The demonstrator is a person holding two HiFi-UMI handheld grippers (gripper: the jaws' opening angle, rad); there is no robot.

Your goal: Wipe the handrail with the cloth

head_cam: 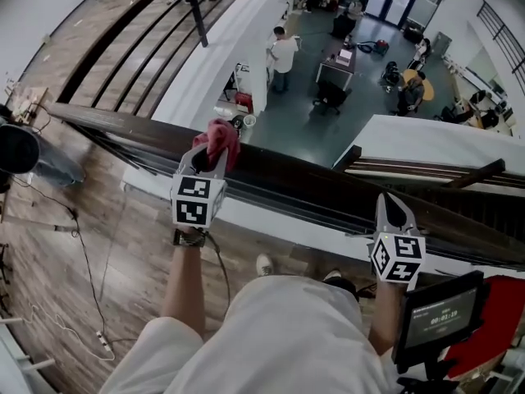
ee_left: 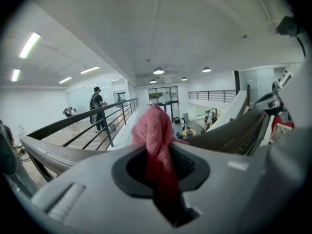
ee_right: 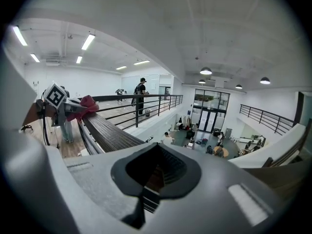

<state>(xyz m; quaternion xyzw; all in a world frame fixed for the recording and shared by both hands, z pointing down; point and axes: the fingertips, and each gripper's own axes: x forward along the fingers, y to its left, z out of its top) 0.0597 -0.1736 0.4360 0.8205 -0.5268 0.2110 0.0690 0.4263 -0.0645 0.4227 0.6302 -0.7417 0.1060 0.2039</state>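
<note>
The dark wooden handrail (head_cam: 328,189) crosses the head view from left to lower right. My left gripper (head_cam: 212,156) is shut on a pink-red cloth (head_cam: 218,138), which rests bunched on top of the rail. In the left gripper view the cloth (ee_left: 156,130) sticks up between the jaws, with the handrail (ee_left: 48,155) running off behind it. My right gripper (head_cam: 394,202) is shut and holds nothing, its tip over the rail further right. The right gripper view shows the handrail (ee_right: 108,131) leading to the left gripper (ee_right: 73,107) and the cloth (ee_right: 87,104).
Beyond the rail is a drop to a lower floor with people and desks (head_cam: 336,64). A second black-barred railing (head_cam: 164,31) runs along the balcony at the left. A screen on a stand (head_cam: 439,314) is at my lower right. A cable (head_cam: 82,261) lies on the wooden floor.
</note>
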